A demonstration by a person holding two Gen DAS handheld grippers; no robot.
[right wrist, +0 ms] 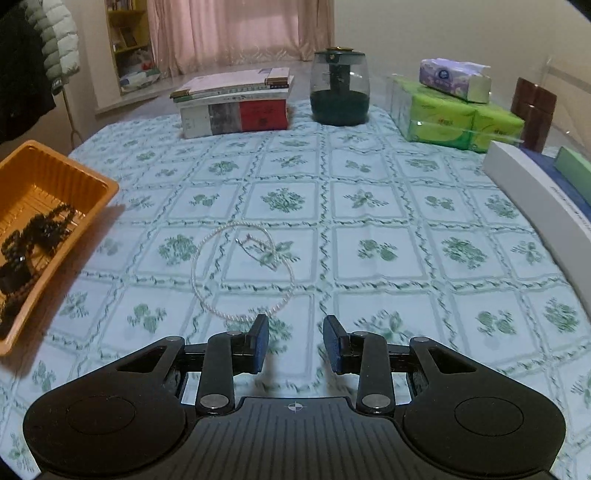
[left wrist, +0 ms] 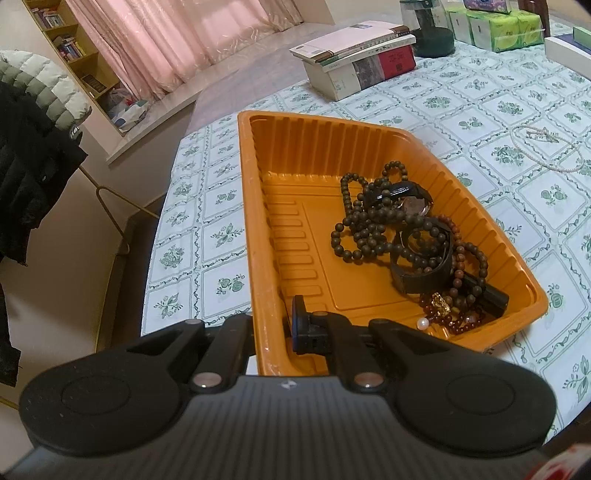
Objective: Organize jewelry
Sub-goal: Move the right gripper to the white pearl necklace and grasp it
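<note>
Here the right gripper point(right wrist: 295, 343) has its jaws apart and empty, and the pearl necklace point(right wrist: 242, 273) lies in a loose ring on the tablecloth point(right wrist: 369, 240) just ahead and slightly left of them. Farther left, the left gripper point(left wrist: 275, 328) is clamped on the orange tray's point(left wrist: 258, 221) near wall, so the right hand is nearer.

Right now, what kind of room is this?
Probably a room in someone's home: a table with a flowery tablecloth, a bookshelf beside pink curtains, and tissue packs near stacked books.
</note>
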